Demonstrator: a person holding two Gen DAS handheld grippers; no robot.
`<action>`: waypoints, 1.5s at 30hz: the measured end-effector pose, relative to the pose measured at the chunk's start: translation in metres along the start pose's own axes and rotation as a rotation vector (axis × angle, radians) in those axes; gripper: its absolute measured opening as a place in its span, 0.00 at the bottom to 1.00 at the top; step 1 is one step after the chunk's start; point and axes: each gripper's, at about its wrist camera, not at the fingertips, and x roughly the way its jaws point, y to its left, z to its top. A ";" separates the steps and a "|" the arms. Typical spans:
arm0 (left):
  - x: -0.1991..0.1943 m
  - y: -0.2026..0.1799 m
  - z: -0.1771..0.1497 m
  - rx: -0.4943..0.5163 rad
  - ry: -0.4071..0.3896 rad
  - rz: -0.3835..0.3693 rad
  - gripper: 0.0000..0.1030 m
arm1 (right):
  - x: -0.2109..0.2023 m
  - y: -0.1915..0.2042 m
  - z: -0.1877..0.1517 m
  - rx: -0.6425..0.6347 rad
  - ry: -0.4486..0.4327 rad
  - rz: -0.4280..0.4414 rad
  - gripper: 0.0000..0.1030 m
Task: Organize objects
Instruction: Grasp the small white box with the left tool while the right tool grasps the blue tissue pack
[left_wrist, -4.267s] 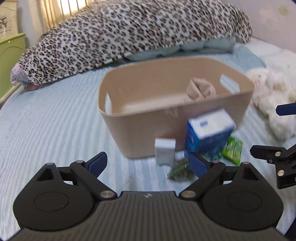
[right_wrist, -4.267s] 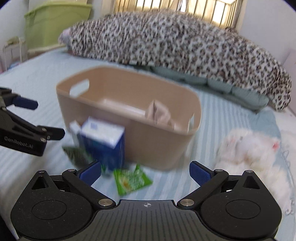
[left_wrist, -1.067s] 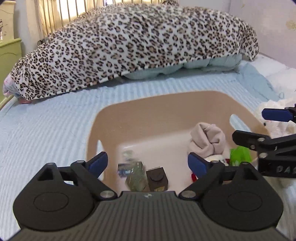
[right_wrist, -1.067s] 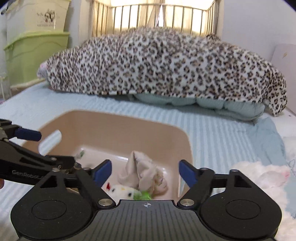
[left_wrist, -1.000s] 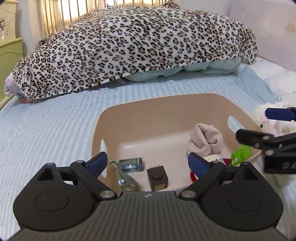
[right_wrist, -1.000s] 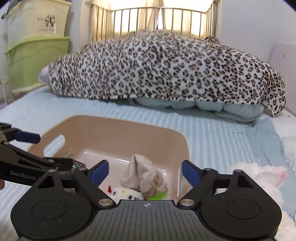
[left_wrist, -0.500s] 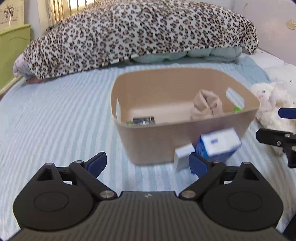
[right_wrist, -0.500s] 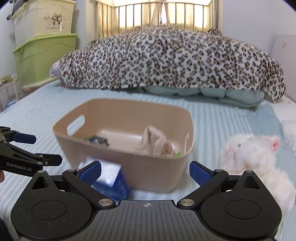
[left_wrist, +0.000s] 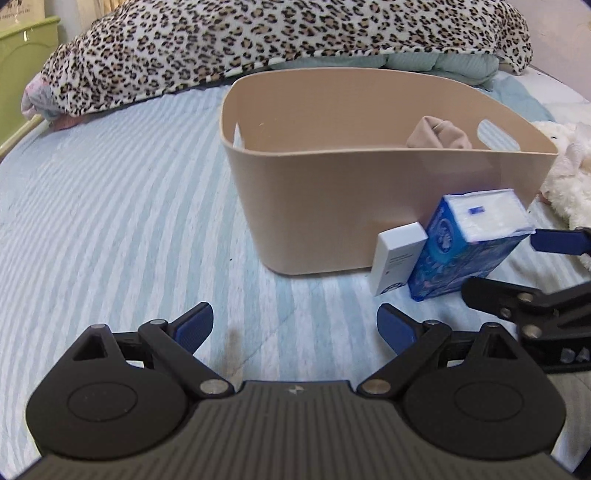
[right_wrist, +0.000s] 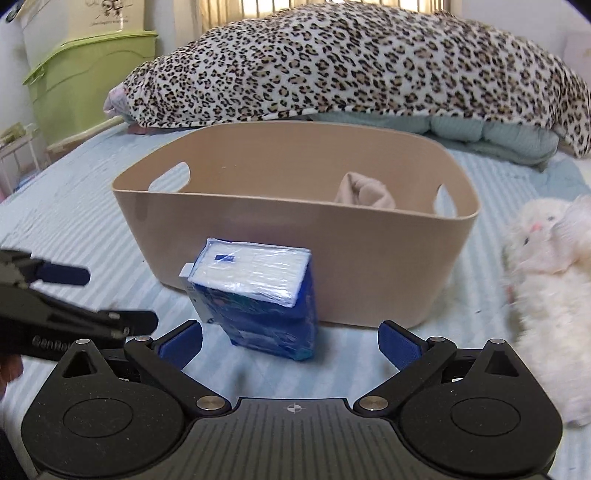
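Note:
A beige plastic basket (left_wrist: 332, 206) (right_wrist: 369, 266) stands on the striped bed. A beige cloth (left_wrist: 439, 134) (right_wrist: 365, 194) pokes up inside it. A blue tissue pack (left_wrist: 469, 240) (right_wrist: 258, 295) stands upright against the basket's near wall, with a small white box (left_wrist: 397, 258) (right_wrist: 185, 273) beside it. My left gripper (left_wrist: 295, 325) is open and empty, low over the bed, left of the two boxes. My right gripper (right_wrist: 290, 341) is open and empty, just in front of the tissue pack.
A white plush toy (right_wrist: 546, 266) (left_wrist: 569, 170) lies right of the basket. A leopard-print blanket (left_wrist: 280, 40) (right_wrist: 362, 62) is heaped behind it. Green storage bins (right_wrist: 85, 81) stand at the far left. The blue striped bedspread (left_wrist: 110, 221) stretches left of the basket.
Both grippers have dropped from above the basket, where a packet and a green pouch fell in, to bed level in front of it. The tissue pack and white box now stand close ahead.

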 end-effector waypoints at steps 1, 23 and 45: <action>0.001 0.002 -0.001 -0.002 0.001 0.014 0.93 | 0.004 0.001 0.001 0.013 0.003 0.006 1.00; 0.030 -0.053 0.013 0.028 -0.014 -0.060 0.93 | -0.005 -0.055 0.020 0.136 -0.032 -0.062 0.99; 0.039 -0.029 0.017 -0.112 0.011 -0.112 0.28 | -0.004 -0.042 0.011 0.160 -0.059 0.031 0.56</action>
